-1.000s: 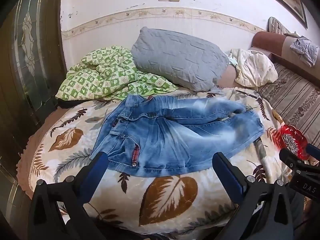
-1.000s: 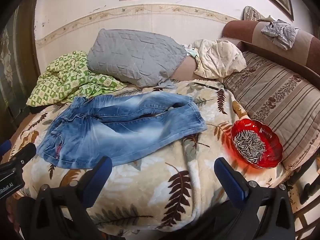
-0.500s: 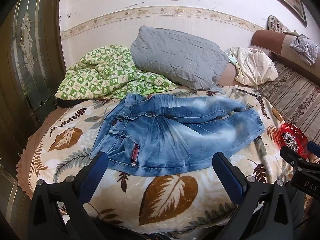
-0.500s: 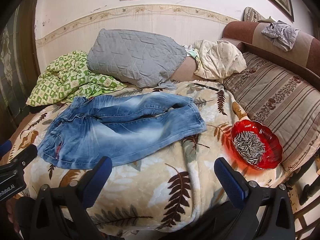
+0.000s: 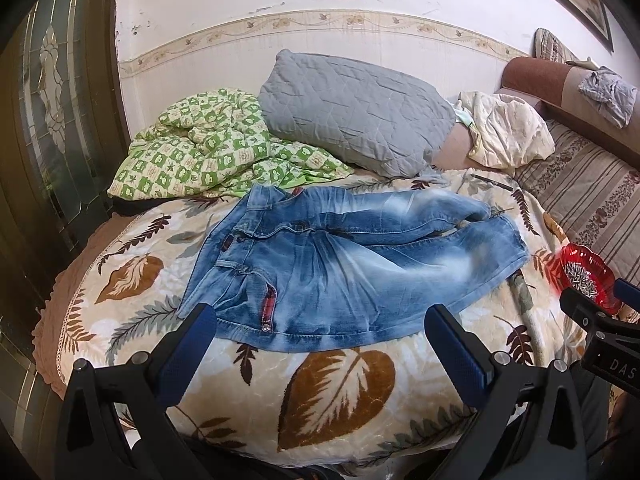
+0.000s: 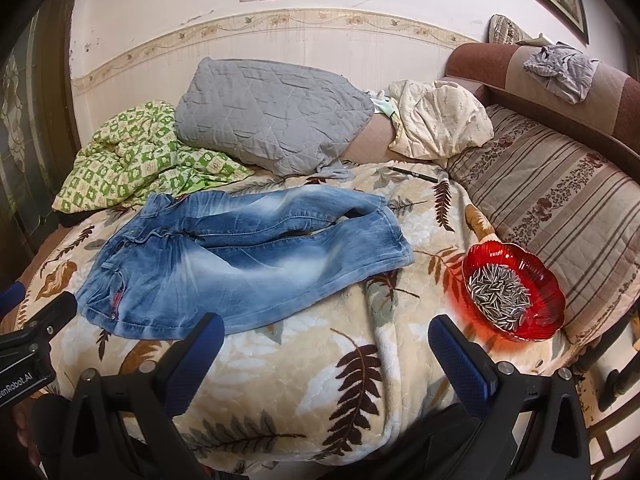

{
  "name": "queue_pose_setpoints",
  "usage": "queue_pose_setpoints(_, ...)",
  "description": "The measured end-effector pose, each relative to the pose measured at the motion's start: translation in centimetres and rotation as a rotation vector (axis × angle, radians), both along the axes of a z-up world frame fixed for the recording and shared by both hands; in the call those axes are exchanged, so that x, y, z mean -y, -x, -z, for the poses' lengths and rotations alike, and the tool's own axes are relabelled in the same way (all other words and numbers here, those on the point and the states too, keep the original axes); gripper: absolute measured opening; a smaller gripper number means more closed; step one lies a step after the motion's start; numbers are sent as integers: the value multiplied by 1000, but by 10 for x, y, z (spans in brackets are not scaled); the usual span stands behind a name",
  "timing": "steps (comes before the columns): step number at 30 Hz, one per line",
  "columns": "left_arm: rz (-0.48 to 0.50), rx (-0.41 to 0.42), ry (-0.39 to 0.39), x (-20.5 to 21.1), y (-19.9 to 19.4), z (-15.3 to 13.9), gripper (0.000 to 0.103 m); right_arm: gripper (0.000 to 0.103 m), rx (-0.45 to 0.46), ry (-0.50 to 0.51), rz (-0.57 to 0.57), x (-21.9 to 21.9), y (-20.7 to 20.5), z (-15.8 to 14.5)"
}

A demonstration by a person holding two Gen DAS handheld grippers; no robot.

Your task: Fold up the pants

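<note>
Blue jeans [image 5: 344, 264] lie flat on the leaf-print blanket [image 5: 340, 392], waistband toward the left, both short legs running right, one leg lapped partly over the other. Red-trimmed pocket faces the near edge. Left gripper [image 5: 320, 340] hangs over the blanket just short of the near hem, fingers spread wide, nothing between them. Right gripper [image 6: 326, 344] likewise spread and empty, near the blanket's front edge, right of the jeans. Red glass dish [image 6: 552, 300] of sunflower seeds sits on the blanket right of the leg ends, well apart from the denim. Behind the jeans: green checked quilt [image 5: 200, 148], grey quilted pillow [image 5: 352, 120], cream cloth bundle [image 5: 508, 132]. A dark pen [image 6: 414, 174] lies near the striped cushion [image 6: 560, 208].
</note>
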State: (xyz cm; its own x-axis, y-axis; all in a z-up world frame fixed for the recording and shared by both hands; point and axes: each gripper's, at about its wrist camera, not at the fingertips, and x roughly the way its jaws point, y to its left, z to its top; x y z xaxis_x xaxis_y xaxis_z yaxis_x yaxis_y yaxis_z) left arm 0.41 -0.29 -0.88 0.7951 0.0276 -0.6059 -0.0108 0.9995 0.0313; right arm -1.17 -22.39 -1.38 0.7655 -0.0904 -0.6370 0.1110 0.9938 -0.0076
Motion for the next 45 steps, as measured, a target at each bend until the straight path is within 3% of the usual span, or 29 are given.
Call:
queue_pose_setpoints(28, 11, -32, -14, 4, -10, 11, 103, 103, -26, -18, 16, 4, -13, 10)
queue_pose_setpoints(45, 59, -64, -48, 15, -40, 9, 103, 103, -53, -28, 39, 16, -41, 13)
